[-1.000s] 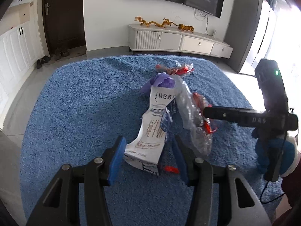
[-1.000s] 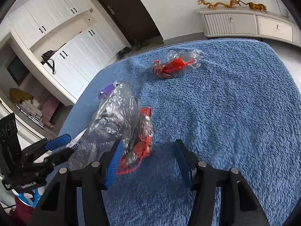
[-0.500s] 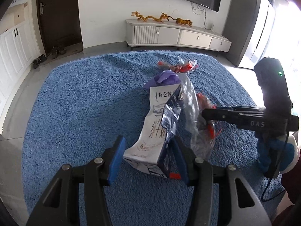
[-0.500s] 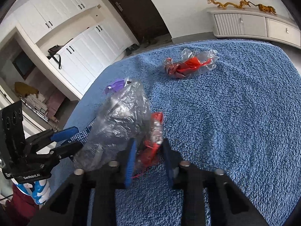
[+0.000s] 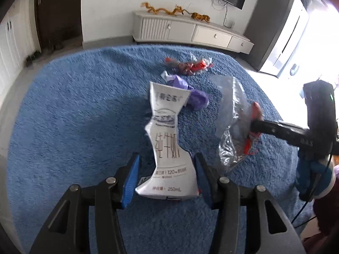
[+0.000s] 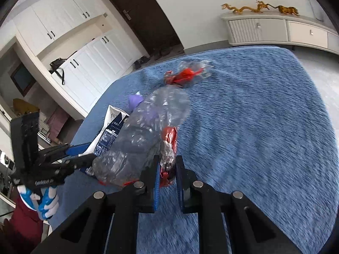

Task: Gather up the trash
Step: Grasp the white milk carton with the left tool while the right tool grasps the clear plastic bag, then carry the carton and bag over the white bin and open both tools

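Note:
A crushed white milk carton [image 5: 167,146] stands up between the blue pads of my left gripper [image 5: 166,177]; the right pad touches it and a gap shows at the left pad. The carton also shows in the right wrist view [image 6: 110,131]. My right gripper [image 6: 167,177] is shut on a clear plastic wrapper with red print [image 6: 148,135] and holds it above the blue carpet [image 6: 254,127]; the wrapper shows in the left wrist view too [image 5: 235,124]. A purple scrap [image 5: 190,93] and a red-and-clear wrapper [image 5: 188,65] lie farther back.
A white TV cabinet [image 5: 190,33] with gold dragon figures stands against the far wall. White cupboards [image 6: 84,53] and a dark door [image 6: 139,14] are to the left. The carpet's edge meets grey floor [image 5: 12,93].
My right gripper closed on the clear-and-red wrapper and lifted it off the carpet. The milk carton turned upright between my left gripper's pads and came up.

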### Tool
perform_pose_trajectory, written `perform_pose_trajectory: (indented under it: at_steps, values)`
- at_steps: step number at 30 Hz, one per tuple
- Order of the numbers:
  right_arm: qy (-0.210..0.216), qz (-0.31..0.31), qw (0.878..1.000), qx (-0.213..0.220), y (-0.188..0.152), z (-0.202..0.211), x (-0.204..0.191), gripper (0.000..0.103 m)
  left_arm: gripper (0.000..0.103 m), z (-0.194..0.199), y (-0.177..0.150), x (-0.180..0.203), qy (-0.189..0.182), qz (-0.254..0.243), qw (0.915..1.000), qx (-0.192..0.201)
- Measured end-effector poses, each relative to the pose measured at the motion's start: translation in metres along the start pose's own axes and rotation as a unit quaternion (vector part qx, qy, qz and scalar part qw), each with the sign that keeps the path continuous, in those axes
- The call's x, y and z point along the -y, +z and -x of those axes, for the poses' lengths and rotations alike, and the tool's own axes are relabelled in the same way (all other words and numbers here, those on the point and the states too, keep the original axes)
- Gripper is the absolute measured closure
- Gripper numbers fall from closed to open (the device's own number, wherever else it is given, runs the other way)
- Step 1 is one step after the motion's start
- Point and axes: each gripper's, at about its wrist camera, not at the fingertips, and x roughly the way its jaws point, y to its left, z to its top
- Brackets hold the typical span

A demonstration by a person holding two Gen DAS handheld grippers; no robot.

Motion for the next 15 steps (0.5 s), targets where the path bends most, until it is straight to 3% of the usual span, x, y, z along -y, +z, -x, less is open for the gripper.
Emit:
perform_pose_trajectory:
  at_steps: [3,15]
  values:
    - [-0.003,-0.005,1.0,0.004,-0.008,0.013,0.005,0.092,0.054,-0.014,0.002,0.003,0.004,0.014,0.9997,-0.02]
    - [-0.014,-0.013,0.999,0.032,-0.038,0.069,0.015,0.093,0.055,0.028,-0.009,0.005,0.011,0.081,0.9961,0.032]
